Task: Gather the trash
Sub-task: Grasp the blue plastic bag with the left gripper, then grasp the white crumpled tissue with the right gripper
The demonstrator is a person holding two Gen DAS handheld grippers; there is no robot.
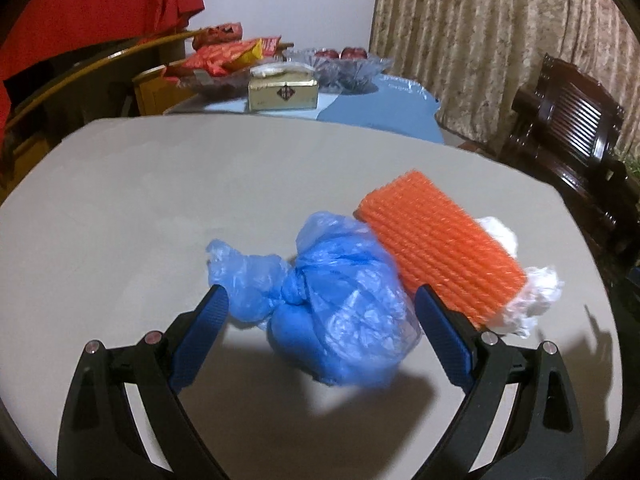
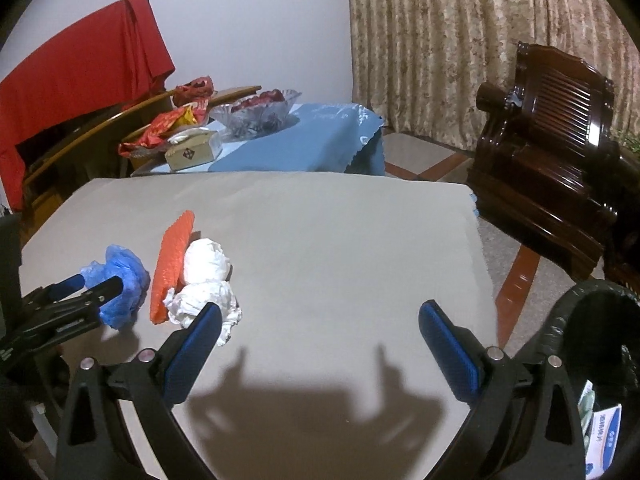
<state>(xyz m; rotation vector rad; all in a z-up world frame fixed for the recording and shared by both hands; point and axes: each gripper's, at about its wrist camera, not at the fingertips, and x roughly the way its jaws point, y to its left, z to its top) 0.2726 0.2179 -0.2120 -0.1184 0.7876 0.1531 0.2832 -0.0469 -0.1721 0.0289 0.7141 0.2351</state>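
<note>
A knotted blue plastic bag [image 1: 340,312] lies on the grey table [image 1: 160,200], between the open fingers of my left gripper [image 1: 322,300]. An orange ribbed foam sleeve [image 1: 440,244] leans just right of it, with crumpled white tissue [image 1: 532,300] behind. In the right wrist view the blue bag [image 2: 120,280], orange sleeve [image 2: 172,268] and white tissue [image 2: 204,280] lie at the left, with the left gripper [image 2: 90,282] around the bag. My right gripper [image 2: 320,316] is open and empty over bare table.
A black-lined trash bin [image 2: 592,360] with paper inside stands off the table's right edge. A dark wooden chair [image 2: 552,152] is at the right. Behind is a blue-clothed table [image 2: 312,140] with a tissue box [image 2: 192,152], snack packets and a glass bowl.
</note>
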